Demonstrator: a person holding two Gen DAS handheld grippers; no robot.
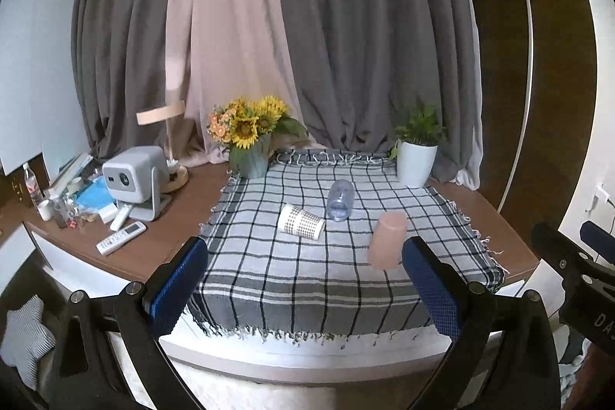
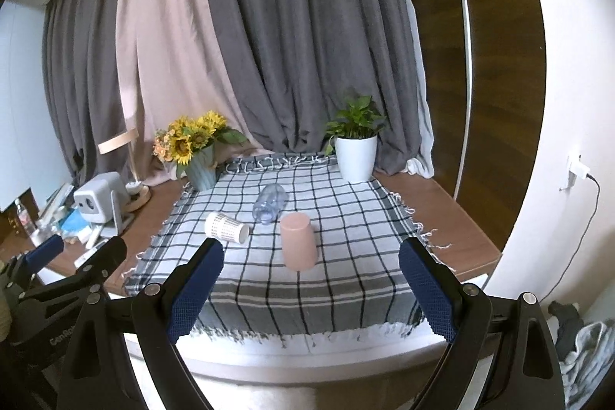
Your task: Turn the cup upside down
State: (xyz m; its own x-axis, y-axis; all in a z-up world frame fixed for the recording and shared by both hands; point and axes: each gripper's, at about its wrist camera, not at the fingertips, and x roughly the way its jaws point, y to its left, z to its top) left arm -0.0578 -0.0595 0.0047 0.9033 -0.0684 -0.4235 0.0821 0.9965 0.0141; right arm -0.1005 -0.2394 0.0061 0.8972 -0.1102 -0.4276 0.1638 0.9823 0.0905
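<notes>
Soft, even daylight is diffused through the curtains [image 1: 307,37]; shadows on the checked cloth [image 2: 307,256] are faint. Strong fisheye bending and dark vignetting are seen at edges. Slight blur is noted overall.

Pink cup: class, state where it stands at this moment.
The pink cup stands mouth-down on the checked cloth, nearest the front edge, just right of the dotted paper cup and in front of the clear bottle.

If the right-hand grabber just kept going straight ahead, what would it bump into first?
Most likely the pink cup, standing upside down on the checked cloth. It sits nearly centred ahead of the right gripper, whose jaws are wide open and empty. Depth is hard to judge, so the jaws might pass either side of it.
</notes>
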